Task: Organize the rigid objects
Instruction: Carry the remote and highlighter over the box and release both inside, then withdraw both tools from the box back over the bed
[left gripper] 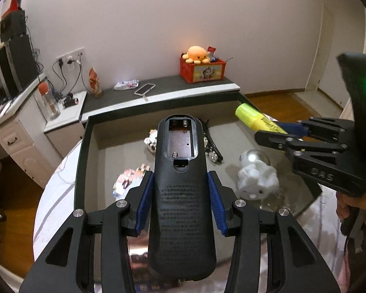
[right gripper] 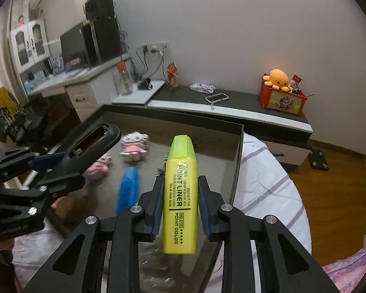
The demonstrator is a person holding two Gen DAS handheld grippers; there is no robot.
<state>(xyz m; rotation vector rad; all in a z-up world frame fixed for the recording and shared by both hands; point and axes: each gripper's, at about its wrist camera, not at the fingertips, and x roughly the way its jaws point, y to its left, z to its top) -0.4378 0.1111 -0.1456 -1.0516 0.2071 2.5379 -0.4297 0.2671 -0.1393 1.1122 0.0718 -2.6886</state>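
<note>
My left gripper [left gripper: 181, 196] is shut on a black remote control [left gripper: 181, 195], back side up with its battery bay open, held above the dark tray [left gripper: 84, 146]. My right gripper [right gripper: 180, 204] is shut on a yellow highlighter [right gripper: 181, 195], cap pointing forward, over the tray's right side. The highlighter [left gripper: 258, 119] and right gripper [left gripper: 280, 134] show at the right of the left wrist view; the remote [right gripper: 95, 141] and left gripper [right gripper: 53, 168] show at the left of the right wrist view.
In the tray lie a white bunny figure [left gripper: 256, 180], a black hair clip [left gripper: 212, 146], a doll [right gripper: 135, 146], a blue object [right gripper: 128, 188] and small toys. A low bench [right gripper: 231, 102] beyond holds a phone [left gripper: 145, 89] and a red box [left gripper: 202, 69] with an orange plush.
</note>
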